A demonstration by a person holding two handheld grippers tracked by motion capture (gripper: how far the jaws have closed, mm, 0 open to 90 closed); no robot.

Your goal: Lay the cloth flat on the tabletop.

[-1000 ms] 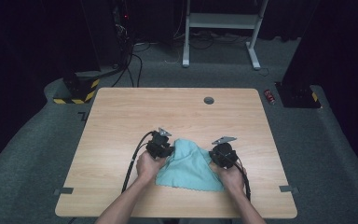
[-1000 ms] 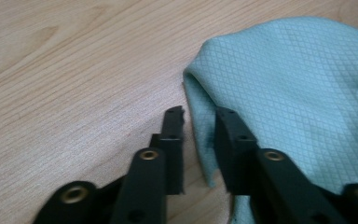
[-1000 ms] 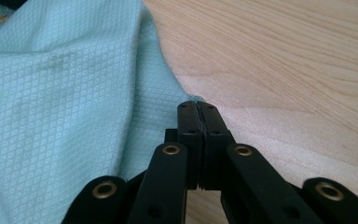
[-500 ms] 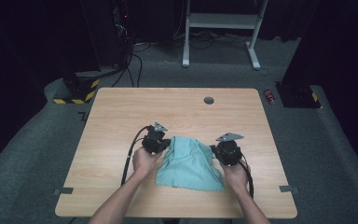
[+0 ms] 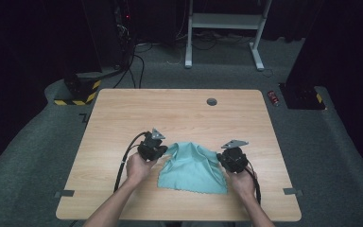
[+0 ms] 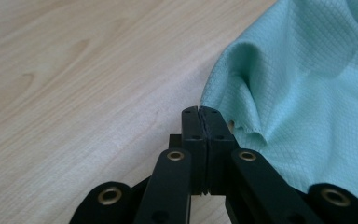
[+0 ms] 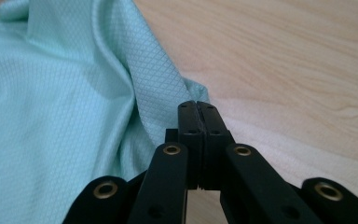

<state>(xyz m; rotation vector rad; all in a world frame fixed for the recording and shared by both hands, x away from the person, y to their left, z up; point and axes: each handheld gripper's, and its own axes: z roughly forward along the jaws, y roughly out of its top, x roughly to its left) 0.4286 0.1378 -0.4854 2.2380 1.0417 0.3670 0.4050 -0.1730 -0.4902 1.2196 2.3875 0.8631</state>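
Observation:
A teal cloth (image 5: pixel 191 168) lies on the wooden table (image 5: pixel 170 109) near its front edge, between two hand-held grippers. My left gripper (image 5: pixel 163 150) pinches the cloth's far left corner, and my right gripper (image 5: pixel 220 158) pinches its far right corner. In the left gripper view the black jaws (image 6: pixel 199 109) are pressed together with the cloth (image 6: pixel 298 93) bunched up at their right side. In the right gripper view the jaws (image 7: pixel 196 103) are shut too, and the cloth (image 7: pixel 51 93) rises in folds from the tip toward the left. The far edge is lifted; the near edge rests on the table.
A round cable hole (image 5: pixel 211 101) sits near the table's far edge. Grey tape patches (image 5: pixel 64 194) (image 5: pixel 289 191) mark the front corners. On the floor beyond are a red can (image 5: pixel 274 97), a yellow-black striped block (image 5: pixel 75 97) and a white desk frame (image 5: pixel 222 28).
The left gripper has shifted left and a little up with the cloth corner in it. The cloth's far edge now stretches raised between the two grippers. The right gripper has barely moved.

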